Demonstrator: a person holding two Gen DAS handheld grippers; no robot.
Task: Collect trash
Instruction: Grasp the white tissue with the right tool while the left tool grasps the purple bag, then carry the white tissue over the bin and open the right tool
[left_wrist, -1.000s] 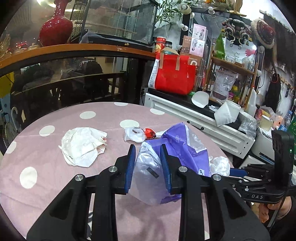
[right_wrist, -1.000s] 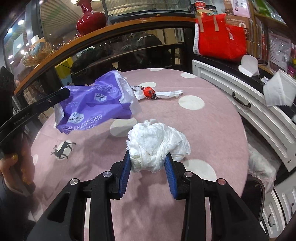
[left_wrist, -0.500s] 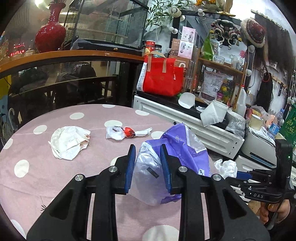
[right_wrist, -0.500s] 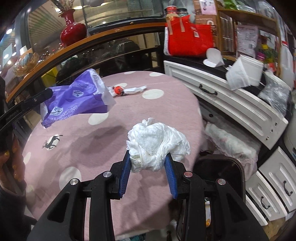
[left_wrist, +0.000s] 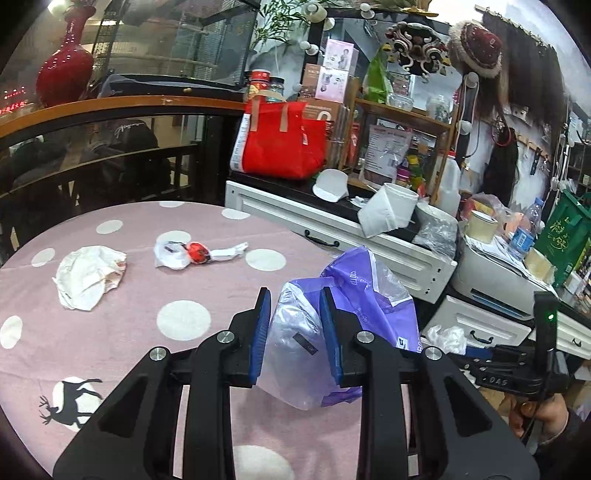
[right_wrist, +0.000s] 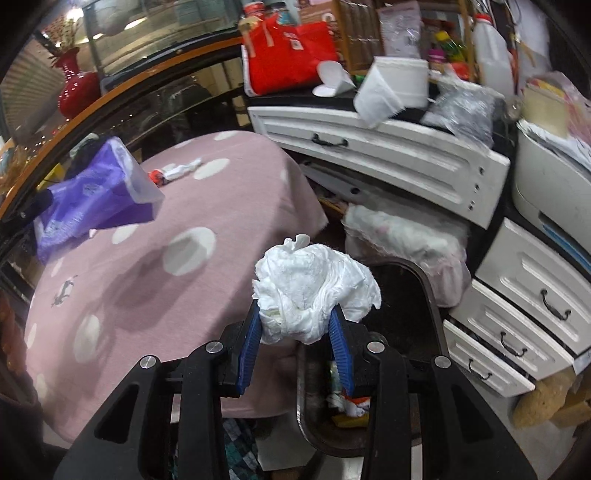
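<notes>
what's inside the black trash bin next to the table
Some colorful wrappers lie at the bottom of the bin. The tissue wad and right gripper cover the rest.

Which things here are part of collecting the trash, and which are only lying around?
Part of the job:
- tissue wad in right gripper
- purple bag in left gripper
- bin beside the table
- crumpled paper on the table
- red-and-white wrapper on the table

Lying about:
- red tote
- red vase
- white drawers
</notes>
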